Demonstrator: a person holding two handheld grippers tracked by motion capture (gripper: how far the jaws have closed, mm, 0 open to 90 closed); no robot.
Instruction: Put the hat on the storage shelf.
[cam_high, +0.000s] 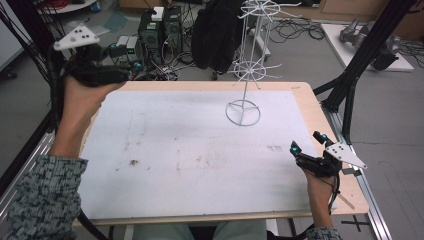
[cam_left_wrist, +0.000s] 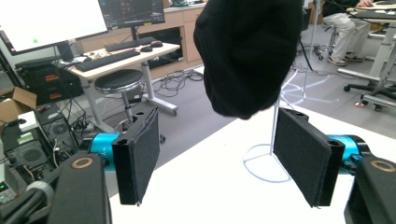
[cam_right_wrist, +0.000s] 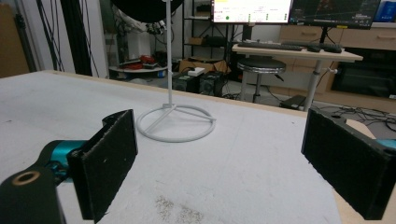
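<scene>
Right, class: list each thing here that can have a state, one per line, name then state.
Left hand-held gripper: open, raised, empty.
Right hand-held gripper: open, low over the table, empty.
White wire stand: upright on the table.
Black hat: hanging on the stand.

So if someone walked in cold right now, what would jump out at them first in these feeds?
Probably the white wire stand rising from its ring base at the far middle of the table, with a black knit hat hanging on it. Next, the two hand-held grippers: the left hand-held gripper held up over the table's far left corner, jaws wide apart, and the right hand-held gripper low near the right edge, also open.
</scene>
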